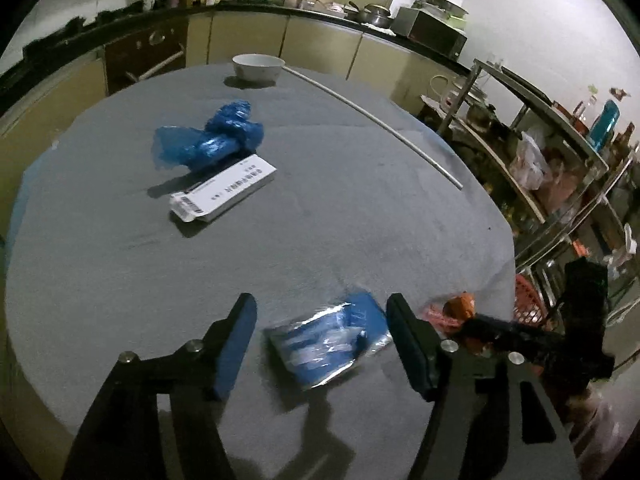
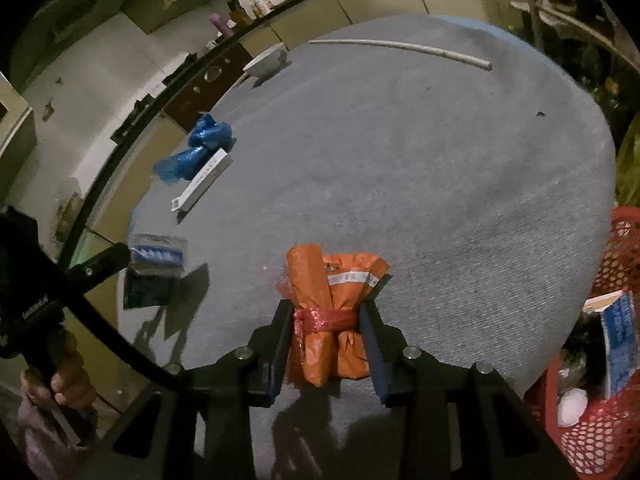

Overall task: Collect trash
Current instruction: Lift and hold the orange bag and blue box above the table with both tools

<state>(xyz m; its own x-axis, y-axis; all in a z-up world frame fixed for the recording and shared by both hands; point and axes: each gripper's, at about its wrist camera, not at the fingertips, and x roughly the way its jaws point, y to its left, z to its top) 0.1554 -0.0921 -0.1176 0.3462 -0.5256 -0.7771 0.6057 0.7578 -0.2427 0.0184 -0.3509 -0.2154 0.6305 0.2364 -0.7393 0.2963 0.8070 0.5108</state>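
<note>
In the left wrist view my left gripper [image 1: 320, 304] stands open low over the grey table [image 1: 340, 200]. A blue and clear plastic packet [image 1: 328, 344] lies on the cloth between its fingers, touching neither pad. My right gripper [image 2: 326, 306] is shut on an orange wrapped bundle [image 2: 320, 276] tied with a red band, which sticks out past the fingertips. That bundle [image 1: 460, 306] also shows near the table's right edge in the left wrist view. Farther back lie a crumpled blue plastic bag [image 1: 212, 138] and a flat white box [image 1: 224, 192].
A red perforated basket [image 2: 616, 264] stands beside the table at the right, holding a blue and white box and a white ball. A white bowl [image 1: 258, 66] and a long white rod [image 1: 380, 120] rest at the table's far side. Kitchen counters and metal shelves surround it.
</note>
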